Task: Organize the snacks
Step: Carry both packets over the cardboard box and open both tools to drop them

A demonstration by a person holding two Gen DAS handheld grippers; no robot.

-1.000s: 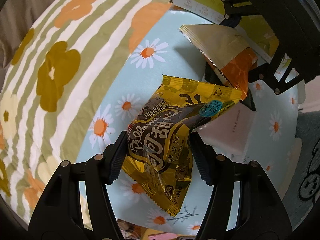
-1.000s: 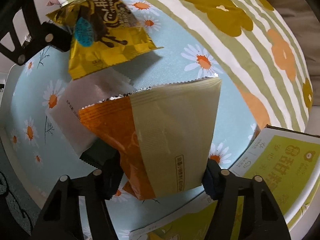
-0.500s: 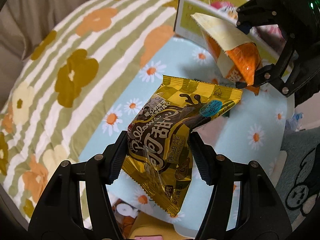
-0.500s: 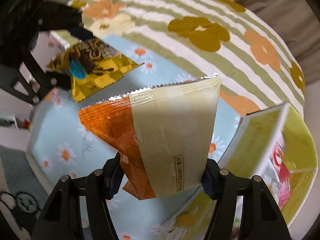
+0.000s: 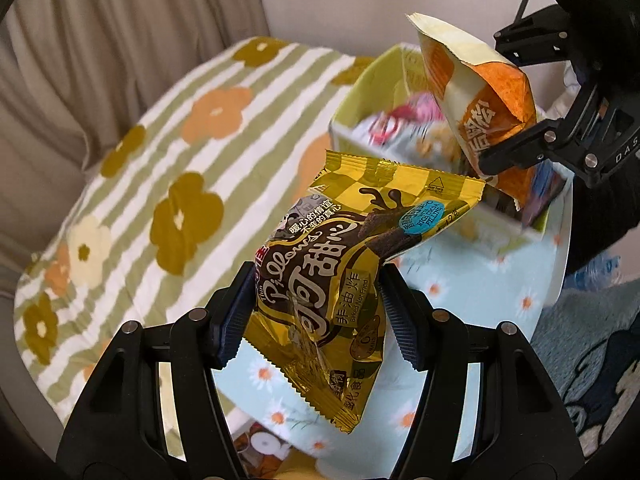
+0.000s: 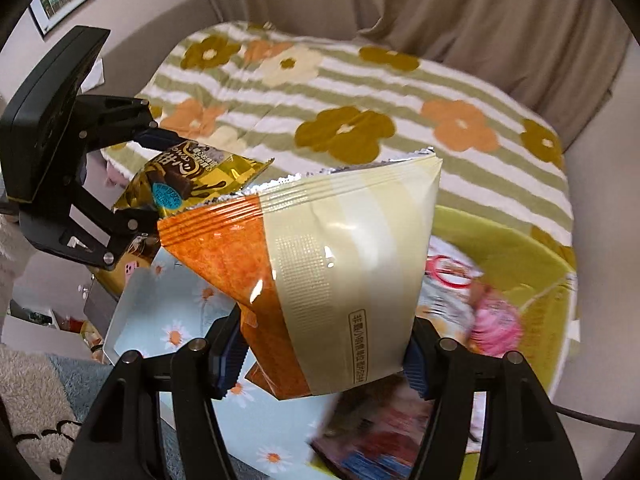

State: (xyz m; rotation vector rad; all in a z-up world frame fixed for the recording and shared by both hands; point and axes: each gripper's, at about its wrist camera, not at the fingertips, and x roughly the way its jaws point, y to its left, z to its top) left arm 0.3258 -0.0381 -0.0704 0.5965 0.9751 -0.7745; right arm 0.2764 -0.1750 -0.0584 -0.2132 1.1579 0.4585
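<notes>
My left gripper is shut on a gold and brown snack bag, held in the air above the daisy-print cloth. The same bag and left gripper show at the left of the right wrist view. My right gripper is shut on an orange and cream snack bag, hanging over the near corner of the yellow-green box. In the left wrist view that bag and right gripper hang over the box, which holds several packets, blurred.
A light blue daisy cloth lies under both bags, on a bed with a green striped flower cover. Beige curtains hang behind. A grey rug with a cartoon print covers the floor. More packets lie below the cloth's near edge.
Both grippers have risen well above the bed with their bags still gripped. The right gripper has swung over the yellow-green box, whose inside has come into view.
</notes>
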